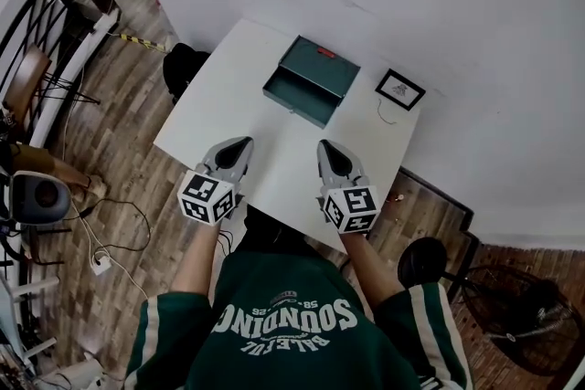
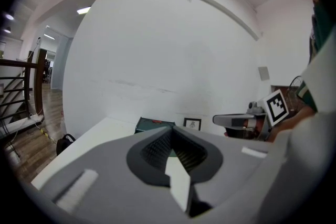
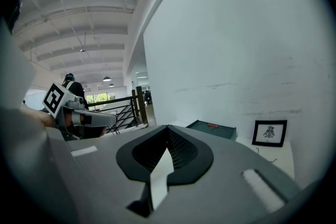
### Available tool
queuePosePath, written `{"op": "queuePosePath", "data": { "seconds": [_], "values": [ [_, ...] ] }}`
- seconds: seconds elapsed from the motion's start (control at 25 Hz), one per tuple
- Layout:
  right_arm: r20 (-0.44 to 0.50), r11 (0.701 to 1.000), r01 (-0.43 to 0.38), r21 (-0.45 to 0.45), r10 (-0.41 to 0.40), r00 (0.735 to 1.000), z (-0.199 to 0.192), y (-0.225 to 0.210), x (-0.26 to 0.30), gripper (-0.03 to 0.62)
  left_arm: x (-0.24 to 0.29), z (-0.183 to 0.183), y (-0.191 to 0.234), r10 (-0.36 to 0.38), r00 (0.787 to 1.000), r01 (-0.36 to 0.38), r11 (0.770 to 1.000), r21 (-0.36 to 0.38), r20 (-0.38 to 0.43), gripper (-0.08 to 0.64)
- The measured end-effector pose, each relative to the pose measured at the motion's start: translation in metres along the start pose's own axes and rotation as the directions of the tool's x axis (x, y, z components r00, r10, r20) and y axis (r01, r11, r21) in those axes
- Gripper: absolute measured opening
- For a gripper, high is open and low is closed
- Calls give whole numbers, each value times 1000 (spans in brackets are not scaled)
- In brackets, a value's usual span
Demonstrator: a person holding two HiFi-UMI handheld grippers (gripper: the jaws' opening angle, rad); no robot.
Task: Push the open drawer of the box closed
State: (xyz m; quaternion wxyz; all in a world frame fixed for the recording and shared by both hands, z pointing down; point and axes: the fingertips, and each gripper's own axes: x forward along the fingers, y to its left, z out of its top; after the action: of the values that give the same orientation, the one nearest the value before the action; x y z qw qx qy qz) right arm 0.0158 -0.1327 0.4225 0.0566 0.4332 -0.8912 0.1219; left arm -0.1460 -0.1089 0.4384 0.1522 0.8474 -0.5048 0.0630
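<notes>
At the bottom of the head view a dark green jersey (image 1: pixel 283 356) is worn, printed with white lettering (image 1: pixel 285 321) and trimmed with cream stripes (image 1: pixel 150 333) down its short sleeves. The left claw (image 1: pixel 244 143) and the right claw (image 1: pixel 325 145) are moulded in pale grey with black ribbed linings. Behind each, a white marker cube (image 1: pixel 207 197) with black squares is fixed.

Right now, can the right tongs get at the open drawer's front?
Probably yes: only bare table lies between the right tongs and the drawer, whose front faces them. No contact yet.
</notes>
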Motion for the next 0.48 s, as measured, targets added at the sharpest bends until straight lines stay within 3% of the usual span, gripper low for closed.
{"op": "queuePosePath", "data": {
  "seconds": [0.24, 0.48],
  "values": [
    [-25, 999, 31, 9, -31, 999, -9, -10, 7, 2, 27, -11, 2, -48, 998, 48, 999, -4, -48, 52],
    [-59, 998, 57, 20, -56, 997, -27, -16, 28, 2, 54, -43, 10, -86, 990, 83, 996, -28, -116, 52]
  ]
}}
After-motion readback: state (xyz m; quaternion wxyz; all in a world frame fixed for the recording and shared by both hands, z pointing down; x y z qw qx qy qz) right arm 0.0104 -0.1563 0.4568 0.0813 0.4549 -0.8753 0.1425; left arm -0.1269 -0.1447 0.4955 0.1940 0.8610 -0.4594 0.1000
